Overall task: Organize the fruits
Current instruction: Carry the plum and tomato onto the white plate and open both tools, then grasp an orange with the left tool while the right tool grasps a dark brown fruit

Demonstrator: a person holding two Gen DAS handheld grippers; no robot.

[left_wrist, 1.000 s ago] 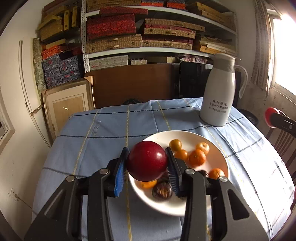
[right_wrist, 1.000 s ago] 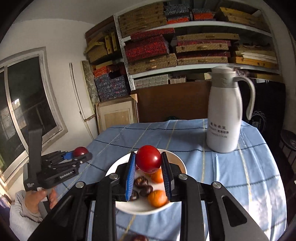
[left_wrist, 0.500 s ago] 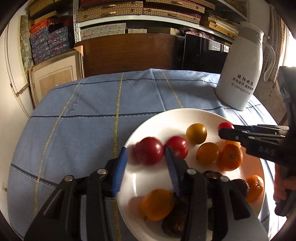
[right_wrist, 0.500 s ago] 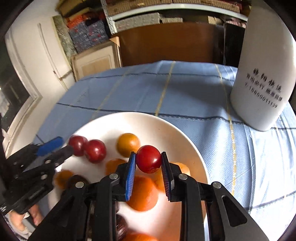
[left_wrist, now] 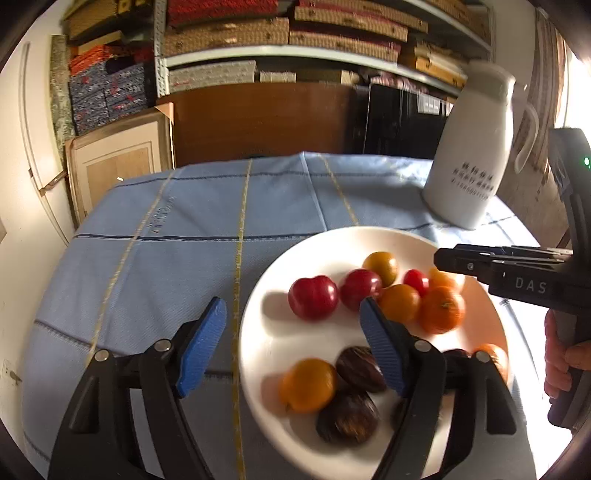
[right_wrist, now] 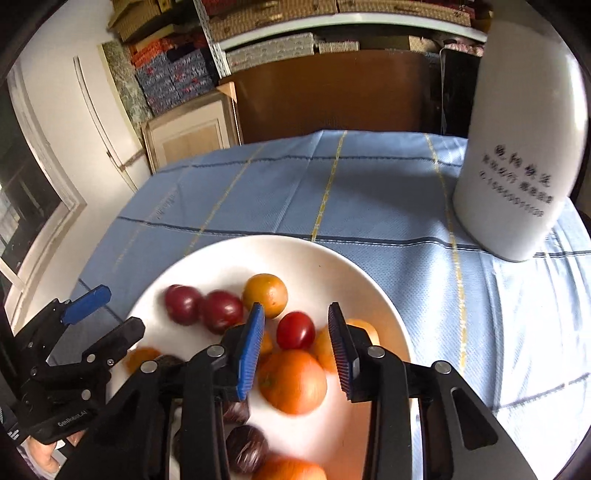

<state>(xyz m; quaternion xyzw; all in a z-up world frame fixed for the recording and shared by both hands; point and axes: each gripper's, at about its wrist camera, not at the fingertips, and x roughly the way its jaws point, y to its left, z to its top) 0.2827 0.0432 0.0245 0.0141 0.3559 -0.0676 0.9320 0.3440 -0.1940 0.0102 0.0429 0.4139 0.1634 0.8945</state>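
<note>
Both grippers, left [left_wrist: 291, 332] and right [right_wrist: 297, 338], are hovering over the plate [left_wrist: 266, 332] with jaws apart, a small tomato [right_wrist: 295, 329] sitting just beyond the right jaws

This looks like a lived-in room of a home that doubles as storage. Metal shelves [left_wrist: 295, 48] along the back wall are stacked with flat woven and patterned boxes [left_wrist: 225, 35], and a framed panel [left_wrist: 118, 166] leans against the white wall beside a window frame [right_wrist: 33, 177]. In front, a tabletop under a blue checked cloth [left_wrist: 221, 221] carries a white thermos jug [left_wrist: 469, 158] and a white plate [left_wrist: 266, 332] of fruit.
</note>
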